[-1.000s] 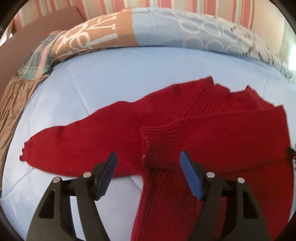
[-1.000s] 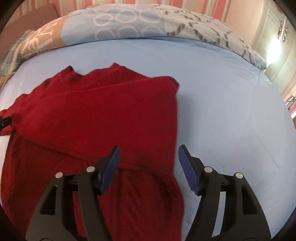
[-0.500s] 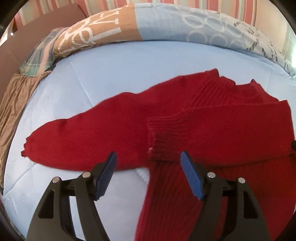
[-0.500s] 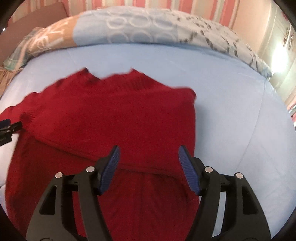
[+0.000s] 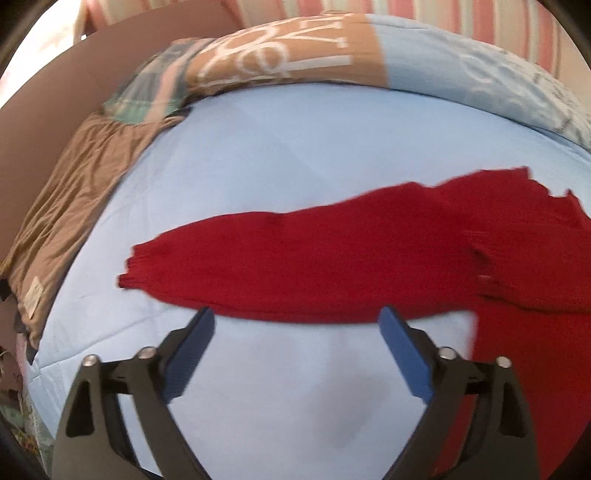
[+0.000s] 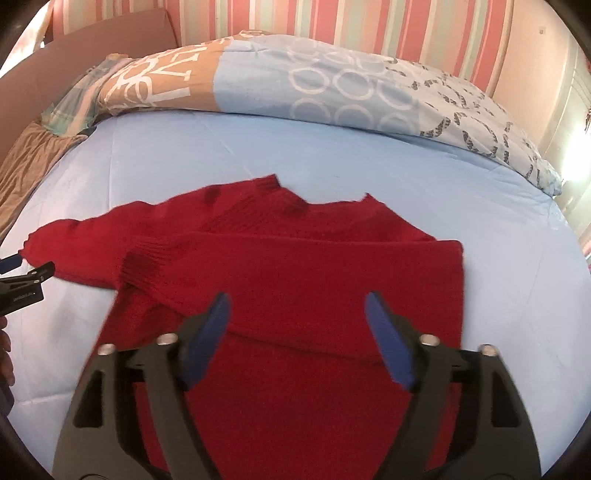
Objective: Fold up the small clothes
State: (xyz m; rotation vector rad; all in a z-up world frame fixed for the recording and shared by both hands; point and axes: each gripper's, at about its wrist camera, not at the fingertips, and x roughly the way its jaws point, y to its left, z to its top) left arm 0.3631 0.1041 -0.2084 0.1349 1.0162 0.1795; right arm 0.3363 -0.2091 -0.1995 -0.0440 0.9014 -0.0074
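Note:
A red knitted sweater [image 6: 295,280] lies flat on the light blue bed sheet [image 6: 332,162]. One sleeve is folded across its body, its ribbed cuff [image 6: 144,266] near the left. The other sleeve [image 5: 280,266] stretches out to the left, ending in a cuff [image 5: 135,266]. My left gripper [image 5: 295,328] hovers above the near edge of this stretched sleeve, jaws opening, nothing between them. My right gripper [image 6: 295,314] hangs over the sweater's body, jaws opening and empty. The left gripper's tips [image 6: 26,273] show at the left edge of the right wrist view, beside the sleeve cuff.
A patterned blue and tan duvet [image 6: 295,81] is bunched along the far side of the bed. A brown garment [image 5: 70,206] and a plaid cloth [image 5: 147,96] lie at the left edge. Brown cardboard [image 5: 55,96] stands beyond them. Striped wallpaper [image 6: 332,22] rises behind.
Both grippers have spread wider. The left one slid left from the folded cuff to the outstretched sleeve. The right one shifted left and pulled back, so more of the sweater shows.

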